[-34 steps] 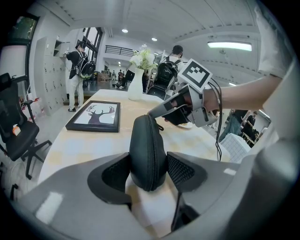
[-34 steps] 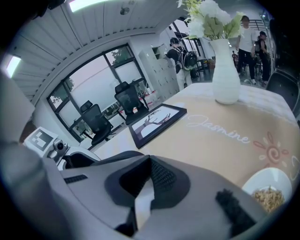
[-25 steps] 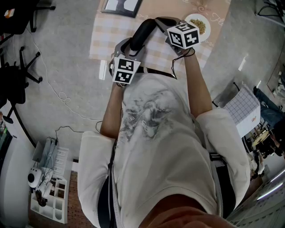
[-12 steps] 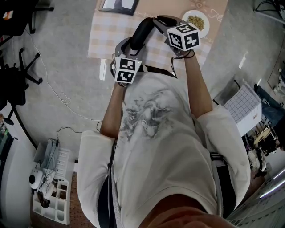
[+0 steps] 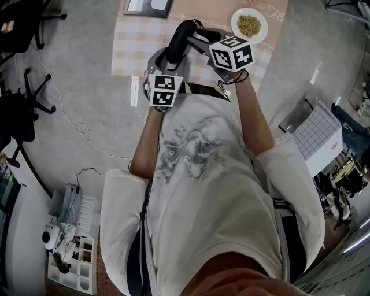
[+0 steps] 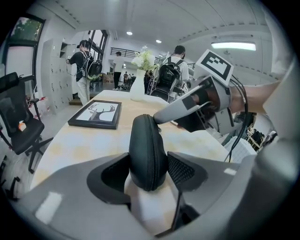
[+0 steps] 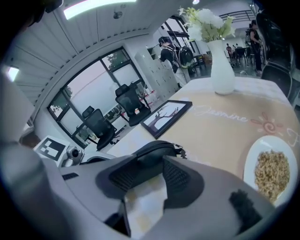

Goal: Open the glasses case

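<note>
The left gripper (image 6: 147,169) has its fingers clamped on the near end of the black case (image 6: 147,152), one pad on each flat side. The case sticks out beyond them, its zip seam facing the camera, and it is held above the counter (image 5: 139,43), clear of it. In the head view the case (image 5: 178,39) rises from the left gripper (image 5: 169,58) toward the right gripper (image 5: 199,39).

The right gripper (image 7: 149,177) has just been opening its fingers. They now stand apart and press on nothing. The closed case (image 7: 157,149) lies just past their tips.

On the counter sit a plate (image 5: 250,24) of grain, a picture frame (image 5: 147,7) and a white vase (image 7: 221,65) of flowers.
</note>
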The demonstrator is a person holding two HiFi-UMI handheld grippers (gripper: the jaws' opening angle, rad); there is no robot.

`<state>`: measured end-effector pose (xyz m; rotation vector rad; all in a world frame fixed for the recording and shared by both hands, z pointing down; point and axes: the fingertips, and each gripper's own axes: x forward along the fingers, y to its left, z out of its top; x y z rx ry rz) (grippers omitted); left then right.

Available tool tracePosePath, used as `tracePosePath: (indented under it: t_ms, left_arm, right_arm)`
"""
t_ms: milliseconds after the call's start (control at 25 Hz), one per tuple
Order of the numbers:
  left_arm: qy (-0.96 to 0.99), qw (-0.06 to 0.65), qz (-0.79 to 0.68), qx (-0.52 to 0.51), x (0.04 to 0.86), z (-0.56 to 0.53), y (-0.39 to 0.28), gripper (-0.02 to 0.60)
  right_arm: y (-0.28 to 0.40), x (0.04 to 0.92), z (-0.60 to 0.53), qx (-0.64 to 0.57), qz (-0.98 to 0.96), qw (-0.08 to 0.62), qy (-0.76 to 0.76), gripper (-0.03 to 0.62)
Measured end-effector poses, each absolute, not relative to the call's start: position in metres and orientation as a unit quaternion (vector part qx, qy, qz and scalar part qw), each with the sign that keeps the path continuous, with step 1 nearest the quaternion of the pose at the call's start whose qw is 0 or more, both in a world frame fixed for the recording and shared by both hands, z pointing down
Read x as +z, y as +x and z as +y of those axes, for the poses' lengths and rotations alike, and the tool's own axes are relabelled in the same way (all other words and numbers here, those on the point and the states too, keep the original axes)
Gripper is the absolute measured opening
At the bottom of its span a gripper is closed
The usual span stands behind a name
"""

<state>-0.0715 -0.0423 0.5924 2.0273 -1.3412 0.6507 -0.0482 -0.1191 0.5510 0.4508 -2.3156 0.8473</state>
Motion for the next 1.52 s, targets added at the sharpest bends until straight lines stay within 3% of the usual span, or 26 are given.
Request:
tracePosePath:
  t_ms: [1000, 1520]
  left_arm:
    - [0.785, 0.285, -0.501, 0.228, 0.552, -0.04, -0.076, 0.272]
    - [0.794, 0.277, -0.489, 0.233, 0.554, -0.079, -0.081, 0.192]
  right_arm:
    - [-0.047, 0.548, -0.111, 0.272, -0.879, 0.337, 0.2, 0.187]
    - [-0.044, 0.548, -0.11, 0.283, -0.874, 0.337, 0.206, 0.187]
